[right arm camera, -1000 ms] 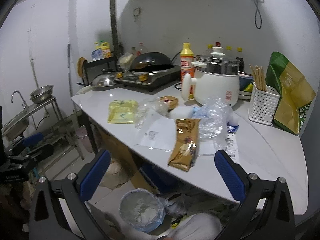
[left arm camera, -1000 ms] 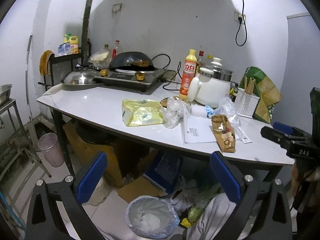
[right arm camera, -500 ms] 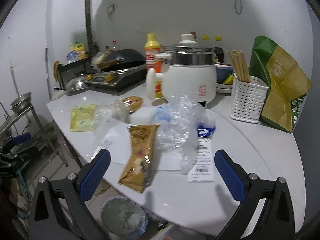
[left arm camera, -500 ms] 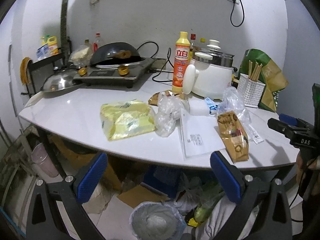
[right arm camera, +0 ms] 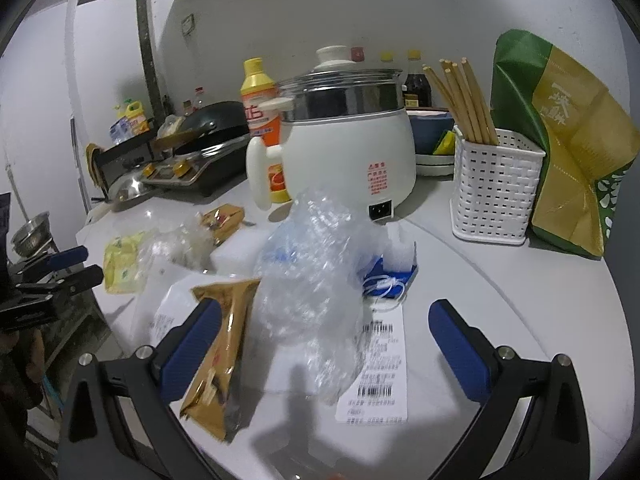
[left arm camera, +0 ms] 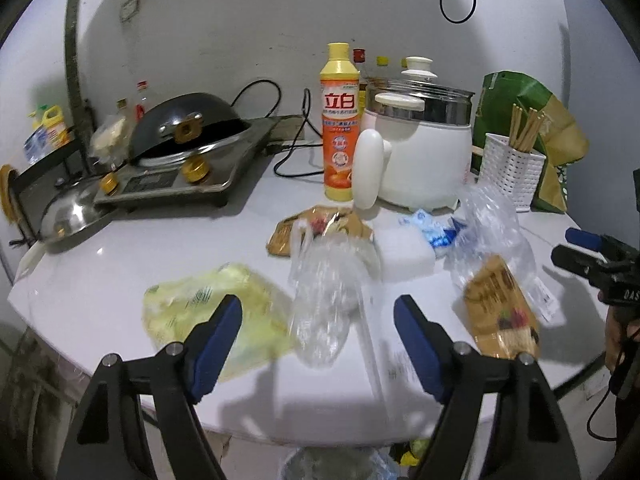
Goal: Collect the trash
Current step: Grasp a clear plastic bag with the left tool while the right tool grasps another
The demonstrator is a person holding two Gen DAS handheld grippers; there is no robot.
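Note:
Trash lies on the white table (left arm camera: 100, 280). In the left wrist view my open, empty left gripper (left arm camera: 318, 334) frames a clear crumpled plastic bag (left arm camera: 324, 292), with a yellow packet (left arm camera: 224, 320) at its left and a brown snack wrapper (left arm camera: 500, 312) at right. In the right wrist view my open, empty right gripper (right arm camera: 324, 340) hovers over a clear bubble-wrap bag (right arm camera: 312, 276), with the brown snack wrapper (right arm camera: 220, 356) at left and a paper receipt (right arm camera: 378, 372) below. A blue-and-white packet (right arm camera: 390, 276) lies behind the bag.
A white electric pot (right arm camera: 348, 148), an orange detergent bottle (left arm camera: 339, 128), a white chopstick basket (right arm camera: 494, 188), a green-gold bag (right arm camera: 560, 140) and a stove with a wok (left arm camera: 188, 148) stand at the back. A lined bin (left arm camera: 336, 466) sits under the table edge.
Both grippers have moved forward and up over the table; the trash now lies between their fingers. The left gripper's jaws have narrowed somewhat but stay open.

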